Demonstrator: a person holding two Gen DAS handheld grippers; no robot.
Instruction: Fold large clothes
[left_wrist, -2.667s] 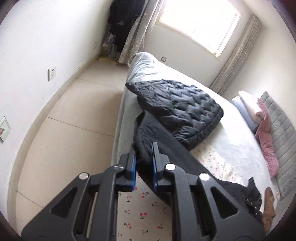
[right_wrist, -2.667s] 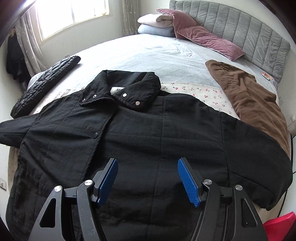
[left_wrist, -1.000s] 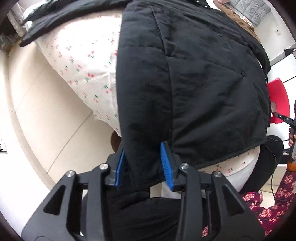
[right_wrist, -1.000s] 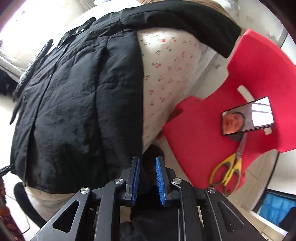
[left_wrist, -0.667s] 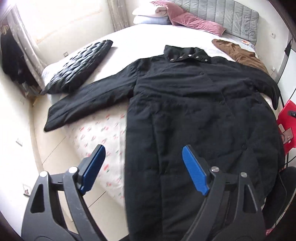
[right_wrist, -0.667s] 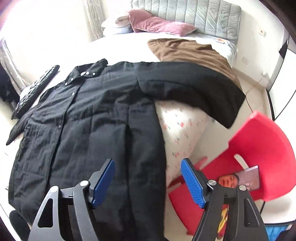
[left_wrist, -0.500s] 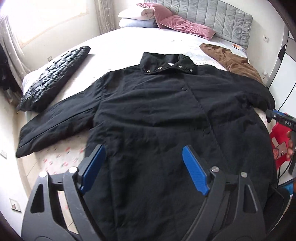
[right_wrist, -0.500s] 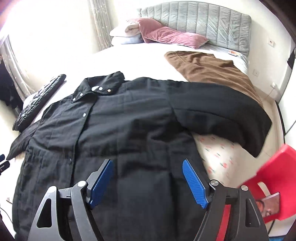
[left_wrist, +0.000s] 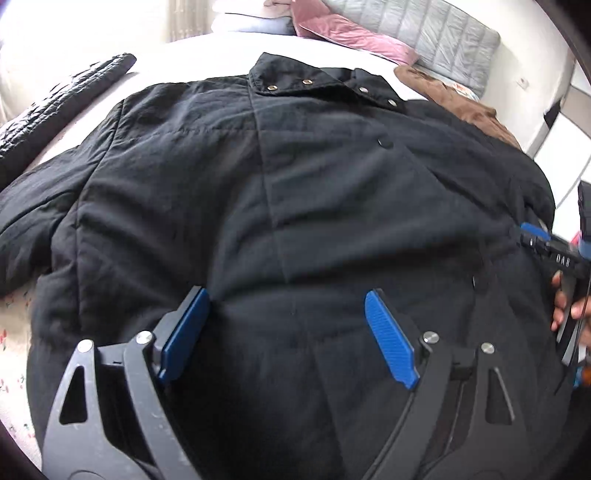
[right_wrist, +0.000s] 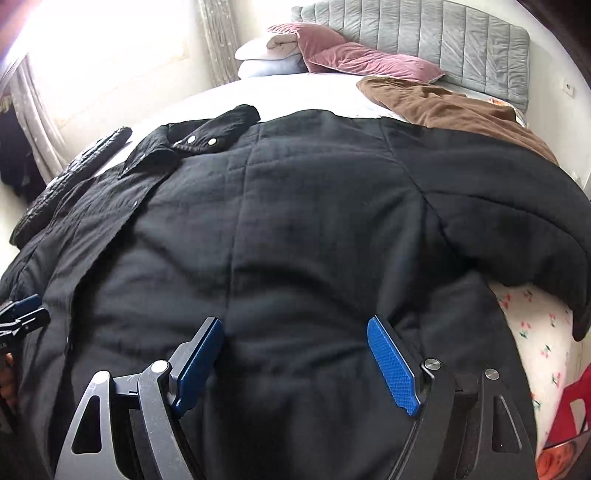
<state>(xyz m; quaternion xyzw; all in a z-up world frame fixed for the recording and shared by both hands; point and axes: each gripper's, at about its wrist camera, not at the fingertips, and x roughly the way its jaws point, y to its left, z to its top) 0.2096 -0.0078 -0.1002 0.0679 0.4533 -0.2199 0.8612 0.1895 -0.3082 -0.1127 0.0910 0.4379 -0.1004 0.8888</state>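
Observation:
A large black padded coat (left_wrist: 314, 184) lies spread face up on the bed, its snap collar (left_wrist: 325, 83) at the far end and its sleeves out to both sides. My left gripper (left_wrist: 286, 295) hovers open over the coat's lower left part, nothing pinched between the blue pads. In the right wrist view the same coat (right_wrist: 295, 206) fills the frame. My right gripper (right_wrist: 294, 321) hangs over its lower right part, jaws still opening, with only flat fabric beneath them. Each gripper shows at the edge of the other's view.
A black quilted jacket (right_wrist: 74, 166) lies at the bed's far left. A brown garment (right_wrist: 461, 110) lies at the far right, near pink pillows (right_wrist: 362, 55) and a grey headboard (right_wrist: 443, 33). A red chair (right_wrist: 569, 406) stands off the bed's near right corner, beside the floral sheet (right_wrist: 532, 325).
Both grippers were shut on the coat's lower edge below the bed. They let go, opened wide and moved in low over the coat, which now fills both views.

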